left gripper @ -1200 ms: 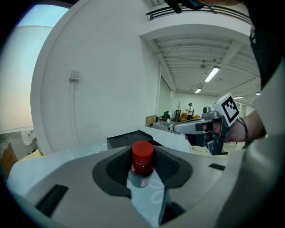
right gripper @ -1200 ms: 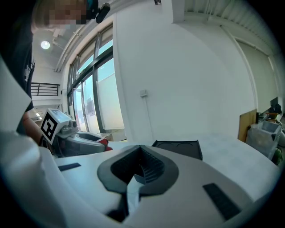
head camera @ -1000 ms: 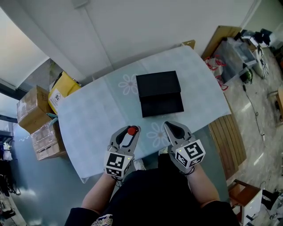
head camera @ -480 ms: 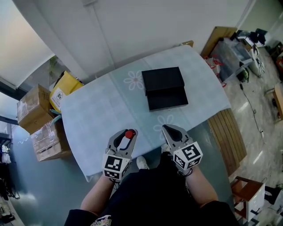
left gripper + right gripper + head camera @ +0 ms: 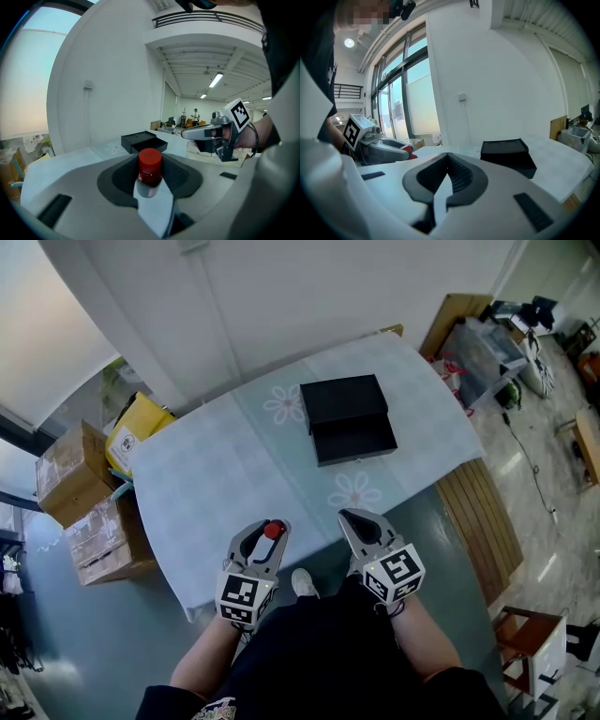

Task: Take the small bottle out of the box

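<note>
A small bottle (image 5: 149,173) with a red cap (image 5: 273,530) stands upright between the jaws of my left gripper (image 5: 263,533), which is shut on it near the table's front edge. The black box (image 5: 349,418) lies on the far half of the table, its lid set back over the open tray; it also shows as the black box (image 5: 143,141) and the black box (image 5: 507,154). My right gripper (image 5: 359,524) hovers beside the left one at the front edge, shut with nothing between its jaws. Both grippers are well short of the box.
The table (image 5: 216,484) wears a pale blue cloth with flower prints. Cardboard boxes (image 5: 70,484) and a yellow package (image 5: 131,427) stand on the floor at the left. A wooden bench (image 5: 478,521) runs along the right. A white wall rises behind the table.
Both grippers have drawn back toward the person, away from the box, with the bottle still in the left one. The head view has shifted slightly.
</note>
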Demonstrator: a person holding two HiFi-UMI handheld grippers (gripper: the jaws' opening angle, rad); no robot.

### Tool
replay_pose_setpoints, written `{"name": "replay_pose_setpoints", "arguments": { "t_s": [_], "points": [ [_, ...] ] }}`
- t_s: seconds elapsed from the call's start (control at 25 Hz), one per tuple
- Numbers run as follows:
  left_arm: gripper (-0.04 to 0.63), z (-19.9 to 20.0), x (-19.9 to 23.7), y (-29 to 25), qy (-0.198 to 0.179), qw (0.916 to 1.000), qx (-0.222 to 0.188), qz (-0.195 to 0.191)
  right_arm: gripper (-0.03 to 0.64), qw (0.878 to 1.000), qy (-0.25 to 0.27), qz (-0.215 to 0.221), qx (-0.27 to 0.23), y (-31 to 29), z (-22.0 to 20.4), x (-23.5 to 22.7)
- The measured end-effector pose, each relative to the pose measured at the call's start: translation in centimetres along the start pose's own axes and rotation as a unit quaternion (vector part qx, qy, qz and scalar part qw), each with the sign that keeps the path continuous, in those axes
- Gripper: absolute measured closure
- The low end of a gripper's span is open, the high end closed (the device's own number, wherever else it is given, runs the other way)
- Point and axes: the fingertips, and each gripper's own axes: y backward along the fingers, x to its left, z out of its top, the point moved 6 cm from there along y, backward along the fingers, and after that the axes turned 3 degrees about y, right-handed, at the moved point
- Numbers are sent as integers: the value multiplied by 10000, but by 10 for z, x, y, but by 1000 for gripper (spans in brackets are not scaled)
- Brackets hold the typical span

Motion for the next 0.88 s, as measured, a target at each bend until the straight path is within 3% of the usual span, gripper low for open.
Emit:
{"name": "replay_pose_setpoints", "arguments": {
  "t_s": [0.44, 0.88],
  "points": [
    [434, 7, -47, -17, -156, 9986, -88, -489, 598, 9989, 8, -456, -64, 54, -4, -15],
    [434, 15, -105, -32, -225, 9982, -133, -532, 598, 9986, 114, -492, -147, 105, -1, -45]
  ]
}}
